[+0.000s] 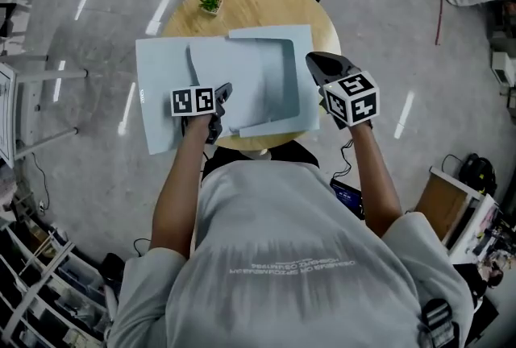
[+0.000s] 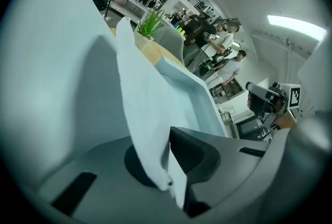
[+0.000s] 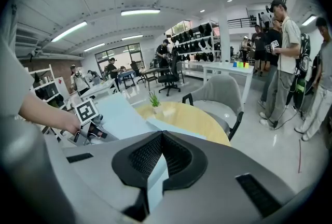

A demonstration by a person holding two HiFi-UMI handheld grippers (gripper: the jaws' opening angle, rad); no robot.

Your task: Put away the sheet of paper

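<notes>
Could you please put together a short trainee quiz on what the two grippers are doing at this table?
1. True or false: the left gripper has its jaws shut on the sheet of paper.
2. What does the right gripper grip? A) a chair B) the blue folder C) nothing
3. Fill in: the potted plant stands on the round ____ table.
Key: 1 true; 2 B; 3 wooden.
</notes>
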